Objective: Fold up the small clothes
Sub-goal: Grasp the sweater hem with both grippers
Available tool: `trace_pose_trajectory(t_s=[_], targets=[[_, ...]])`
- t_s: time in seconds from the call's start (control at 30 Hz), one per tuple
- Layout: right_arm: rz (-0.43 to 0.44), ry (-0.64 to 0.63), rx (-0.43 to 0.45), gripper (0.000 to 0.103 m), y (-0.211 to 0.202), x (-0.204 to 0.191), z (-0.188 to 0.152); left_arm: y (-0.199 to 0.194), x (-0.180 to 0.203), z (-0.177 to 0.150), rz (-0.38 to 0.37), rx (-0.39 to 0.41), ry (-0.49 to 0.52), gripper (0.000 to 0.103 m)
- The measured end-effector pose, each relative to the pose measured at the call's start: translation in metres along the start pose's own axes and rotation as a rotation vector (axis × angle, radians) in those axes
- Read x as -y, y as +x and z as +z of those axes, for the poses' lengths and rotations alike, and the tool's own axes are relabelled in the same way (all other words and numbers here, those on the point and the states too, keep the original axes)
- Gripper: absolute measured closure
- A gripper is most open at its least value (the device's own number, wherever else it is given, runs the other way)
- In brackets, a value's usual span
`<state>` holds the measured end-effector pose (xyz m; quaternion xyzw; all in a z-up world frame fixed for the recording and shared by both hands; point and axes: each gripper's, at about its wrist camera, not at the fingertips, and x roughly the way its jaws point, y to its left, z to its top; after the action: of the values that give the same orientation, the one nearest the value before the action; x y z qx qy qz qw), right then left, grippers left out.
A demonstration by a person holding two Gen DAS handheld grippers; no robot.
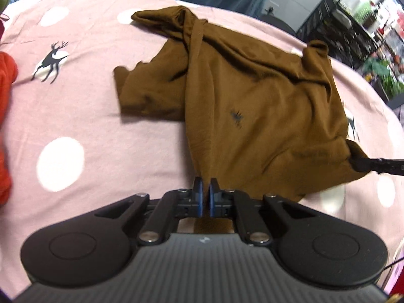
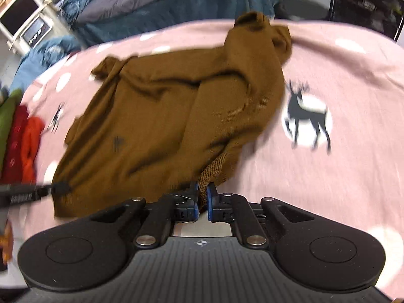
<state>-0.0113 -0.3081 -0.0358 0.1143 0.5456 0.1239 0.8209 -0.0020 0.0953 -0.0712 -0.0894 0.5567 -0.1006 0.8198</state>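
A brown small garment (image 1: 252, 106) lies crumpled on a pink sheet with white dots and deer prints (image 1: 75, 116). My left gripper (image 1: 206, 184) is shut on the garment's near edge, the cloth pinched between the blue pads. My right gripper (image 2: 202, 189) is shut on a ribbed hem corner of the same brown garment (image 2: 164, 116). The right gripper's fingers (image 1: 363, 164) show at the right of the left wrist view, holding the cloth. The left gripper's fingers (image 2: 58, 188) show at the left of the right wrist view. The garment is stretched between both grippers.
Folded red and orange clothes (image 2: 22, 141) and a green one (image 2: 7, 111) lie at the sheet's left edge; the red one also shows in the left wrist view (image 1: 5, 116). Blue bedding (image 2: 151, 2) lies beyond the sheet. A black wire rack (image 1: 353, 25) stands far right.
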Motion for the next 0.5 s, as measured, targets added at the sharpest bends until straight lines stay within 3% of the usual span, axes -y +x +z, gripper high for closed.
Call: trace_pose_trajectory(t_s=[0.23,0.3,0.37,0.47,0.5], targets=[[-0.045,0.051,-0.167,0.092,-0.022,0.005,-0.043,-0.015,-0.022,-0.019,0.003,-0.118,0.024,0.098],[-0.033,0.080,-0.180,0.092,-0.025,0.007,-0.051,-0.014,-0.022,-0.023,0.015,-0.140,0.019,0.089],[-0.039,0.090,-0.168,0.092,-0.023,0.007,-0.055,-0.012,-0.023,-0.022,0.021,-0.114,-0.004,0.037],[-0.051,0.103,-0.155,0.092,-0.020,0.005,-0.058,-0.011,-0.016,-0.017,0.020,-0.011,-0.015,0.001],[-0.048,0.111,-0.153,0.092,-0.018,0.004,-0.058,-0.007,-0.013,-0.013,0.019,0.008,-0.009,0.000]])
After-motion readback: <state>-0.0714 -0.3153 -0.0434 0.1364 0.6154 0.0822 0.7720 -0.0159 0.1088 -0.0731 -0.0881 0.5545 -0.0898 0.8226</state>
